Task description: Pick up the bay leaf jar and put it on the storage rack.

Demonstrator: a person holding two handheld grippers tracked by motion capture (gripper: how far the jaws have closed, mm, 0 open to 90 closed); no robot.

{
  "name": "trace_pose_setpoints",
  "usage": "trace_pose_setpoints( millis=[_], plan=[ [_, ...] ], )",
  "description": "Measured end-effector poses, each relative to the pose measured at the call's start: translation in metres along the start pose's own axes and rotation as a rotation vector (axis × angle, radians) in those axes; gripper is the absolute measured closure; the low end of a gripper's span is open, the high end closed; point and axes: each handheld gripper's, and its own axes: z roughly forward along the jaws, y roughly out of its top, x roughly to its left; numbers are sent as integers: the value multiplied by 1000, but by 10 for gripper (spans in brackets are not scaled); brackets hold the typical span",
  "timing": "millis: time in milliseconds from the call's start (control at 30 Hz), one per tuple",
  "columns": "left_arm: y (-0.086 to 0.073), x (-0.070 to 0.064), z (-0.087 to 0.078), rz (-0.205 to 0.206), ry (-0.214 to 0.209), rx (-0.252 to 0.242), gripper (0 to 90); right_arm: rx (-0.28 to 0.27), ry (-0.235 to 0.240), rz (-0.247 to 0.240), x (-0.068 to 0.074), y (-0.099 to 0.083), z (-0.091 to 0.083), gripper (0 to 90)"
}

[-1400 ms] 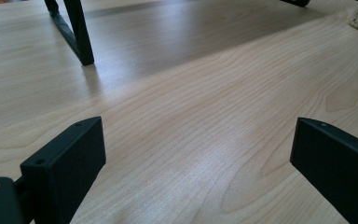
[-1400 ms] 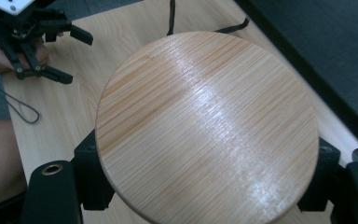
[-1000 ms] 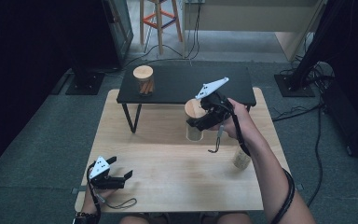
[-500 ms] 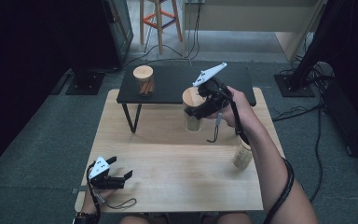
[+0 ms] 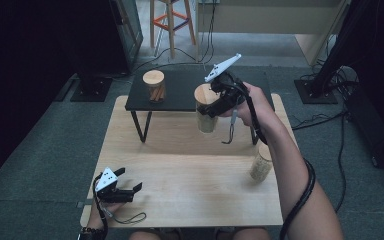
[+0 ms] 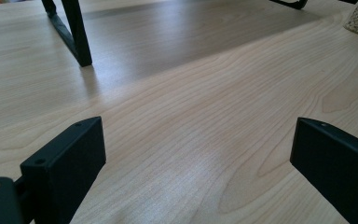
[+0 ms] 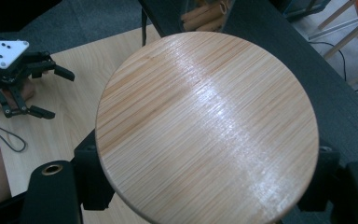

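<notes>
My right gripper (image 5: 215, 102) is shut on a glass jar (image 5: 206, 120) just under its round wooden lid (image 5: 204, 93), and holds it upright at the front edge of the black shelf (image 5: 177, 100). In the right gripper view the lid (image 7: 205, 126) sits between the two jaws of the right gripper (image 7: 205, 186). A second lidded jar (image 5: 154, 86) with brown sticks inside stands on the shelf's left part. My left gripper (image 5: 130, 179) rests open at the table's front left corner with nothing in it; the left gripper (image 6: 198, 158) has bare wood between its jaws.
A third jar (image 5: 261, 162) with pale grainy contents stands near the right edge of the wooden table (image 5: 190, 170). The shelf's leg (image 6: 77, 32) stands ahead of my left gripper. A stool (image 5: 170, 20) and cables are on the floor beyond.
My right gripper has carried the jar up and away from me, toward the shelf's front edge. The left gripper has stayed where it was.
</notes>
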Motion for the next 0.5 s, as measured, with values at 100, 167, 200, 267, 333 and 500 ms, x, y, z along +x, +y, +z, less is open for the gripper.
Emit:
trace_pose_setpoints(
  millis=[100, 167, 200, 267, 333, 500],
  plan=[
    [0, 0, 0, -1, 0, 2, 34, 3, 1, 4, -4, 5, 0, 251],
    [0, 0, 0, -2, 0, 3, 34, 5, -2, 4, -7, 8, 0, 252],
    [0, 0, 0, 0, -1, 3, 36, 6, -4, 6, -7, 10, 0, 252],
    [1, 0, 0, 0, -2, 4, 36, 3, -7, 6, -10, 12, 0, 251],
    [1, 0, 0, -1, -3, 4, 36, 7, -4, 8, -14, 15, 1, 252],
    [1, 1, 0, -2, -3, 3, 36, 20, -8, 12, -22, 21, 4, 251]
  ],
)
